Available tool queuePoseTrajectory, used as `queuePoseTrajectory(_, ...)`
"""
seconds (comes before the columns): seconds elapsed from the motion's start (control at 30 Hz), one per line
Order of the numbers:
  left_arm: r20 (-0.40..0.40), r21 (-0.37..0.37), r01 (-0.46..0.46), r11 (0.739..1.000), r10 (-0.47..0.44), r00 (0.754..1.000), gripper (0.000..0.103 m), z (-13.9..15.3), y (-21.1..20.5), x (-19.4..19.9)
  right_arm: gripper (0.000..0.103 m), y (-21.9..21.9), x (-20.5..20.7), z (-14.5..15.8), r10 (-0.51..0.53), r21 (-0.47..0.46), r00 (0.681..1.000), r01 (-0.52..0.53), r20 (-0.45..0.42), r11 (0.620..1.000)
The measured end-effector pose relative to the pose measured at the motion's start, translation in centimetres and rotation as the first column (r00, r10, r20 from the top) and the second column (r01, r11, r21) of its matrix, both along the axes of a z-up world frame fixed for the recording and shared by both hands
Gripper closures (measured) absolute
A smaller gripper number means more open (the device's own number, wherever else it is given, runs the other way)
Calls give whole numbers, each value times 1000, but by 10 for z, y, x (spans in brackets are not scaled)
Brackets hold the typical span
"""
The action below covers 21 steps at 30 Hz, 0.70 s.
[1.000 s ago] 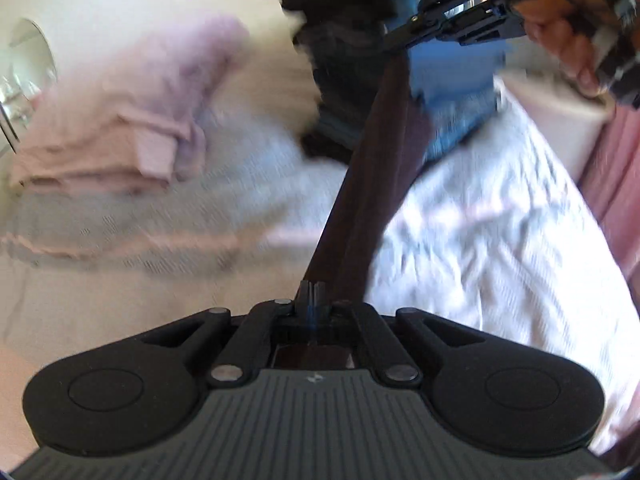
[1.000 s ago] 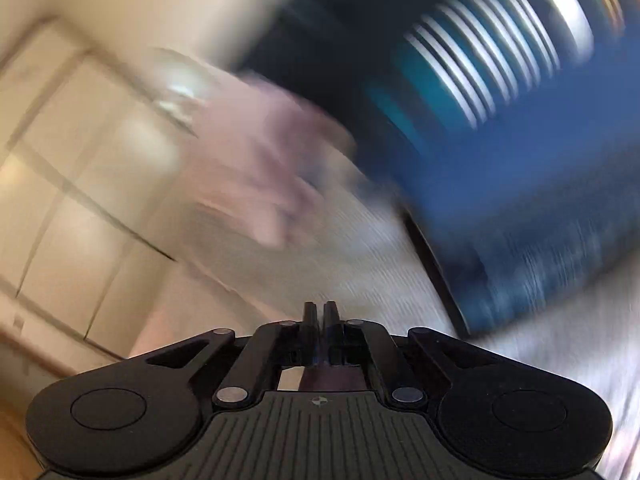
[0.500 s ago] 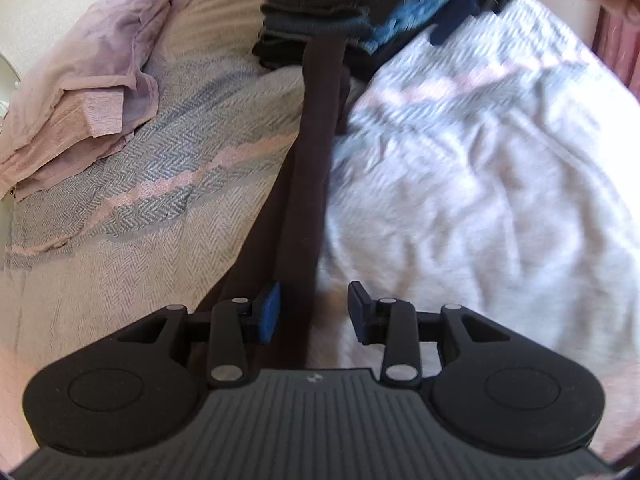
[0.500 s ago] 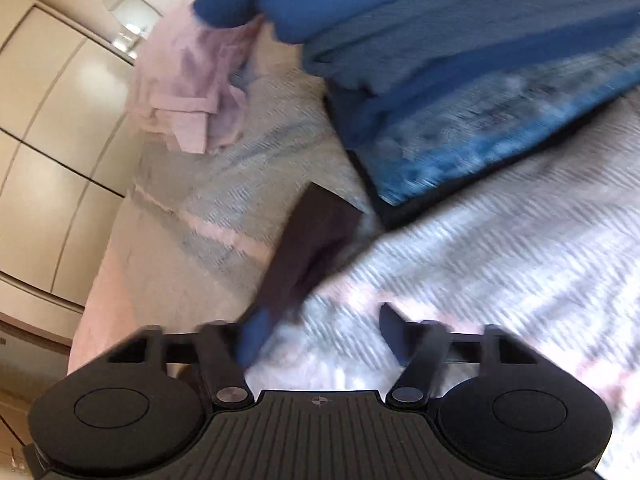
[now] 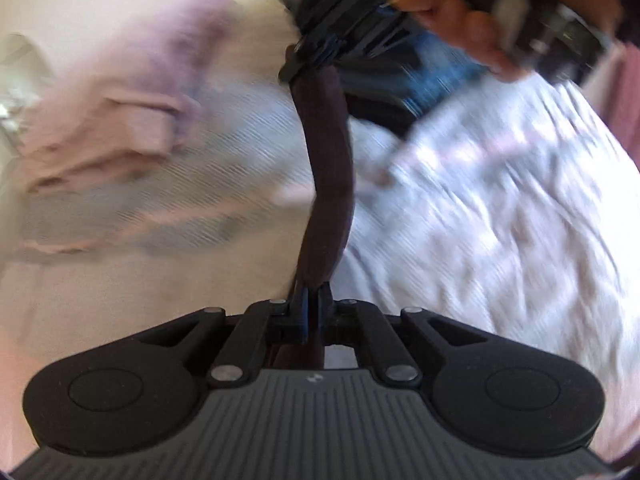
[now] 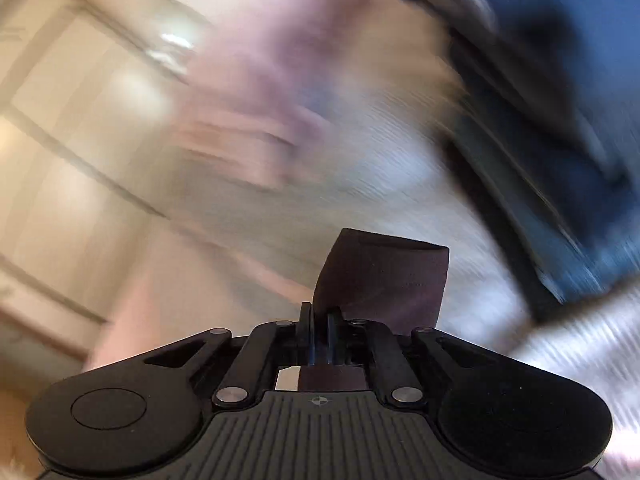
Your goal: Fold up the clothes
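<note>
Two grippers are clamped on one long dark brown garment (image 5: 328,168), each at its own end. The left gripper (image 5: 311,300) has just been closing, and its jaws are now clenched on the near end of the cloth, which runs between the pads and out beneath them. From there the garment stretches away as a narrow, slightly bowed band, raised off the bed cover (image 5: 500,208), up to the right gripper (image 5: 304,62), whose jaws have also just been closing and now pinch the far end. The person's hand (image 5: 460,20) grips that tool at the top right of the left wrist view. From the right wrist view, the right gripper (image 6: 319,320) bites on a corner of the same brown cloth (image 6: 384,276), and a short flap of it stands up past the fingers and to their right. Beneath the stretched band the bed cover is pale, with a fine grey weave and faint pink stripes. A rumpled pink garment (image 5: 132,116) lies on the cover off to the left, well apart from the brown one. A pile of blue and dark clothes (image 6: 568,128) sits at the far right side of the bed, just behind the right gripper. Both views are heavily smeared, so finer detail of the cloth cannot be made out
</note>
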<state>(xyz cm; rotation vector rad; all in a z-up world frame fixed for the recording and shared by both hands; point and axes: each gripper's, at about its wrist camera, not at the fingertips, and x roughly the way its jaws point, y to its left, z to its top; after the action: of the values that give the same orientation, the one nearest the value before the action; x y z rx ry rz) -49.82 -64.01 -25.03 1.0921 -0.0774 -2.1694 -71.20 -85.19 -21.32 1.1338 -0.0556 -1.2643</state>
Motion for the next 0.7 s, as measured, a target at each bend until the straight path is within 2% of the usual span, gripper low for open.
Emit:
queuePoseTrajectory(0.07,-38,-28,21,999,-22,999,101,11,8,0,99,14,-6,35,26,-154,1000,-27,-6,988)
queuePoseTrajectory(0.1,-43,-24,50,998,-51,998,101,12,14,-4,99,24,-11,48,24,-199,999,-30,-32,980)
queuePoseTrajectory(0.17,-1,34,112,993,-112,994,99,-3,26,-20,98,50,-23,54,3,-214,995,-24,-97,977)
queuePoseTrajectory(0.23,58,141,154,978,-164,985,87,-27,34,-36,98,72,-36,31,-25,-132,989,6,-146,991)
queuePoseTrajectory(0.3,68,197,145,970,-161,985,85,-38,40,-39,97,85,-53,-12,-47,46,984,55,-171,997)
queuePoseTrajectory(0.33,68,218,137,966,-155,986,85,-42,43,-39,85,89,-59,-31,-47,148,981,76,-191,986)
queuePoseTrajectory(0.37,62,226,123,966,-141,988,85,-42,47,-36,78,95,-63,-41,-59,189,977,100,-207,977)
queuePoseTrajectory(0.4,55,230,105,967,-120,991,85,-39,50,-31,77,102,-66,-50,-73,225,972,124,-224,967)
queuePoseTrajectory(0.53,68,263,-4,965,-14,998,85,-34,60,3,73,117,-60,-46,-74,203,972,120,-221,972)
queuePoseTrajectory(0.63,102,275,-112,955,87,991,84,-31,67,36,71,106,-36,-44,23,187,983,12,-183,982)
queuePoseTrajectory(0.7,120,276,-199,940,172,978,84,-25,75,64,71,96,-20,-49,98,176,981,-69,-165,982)
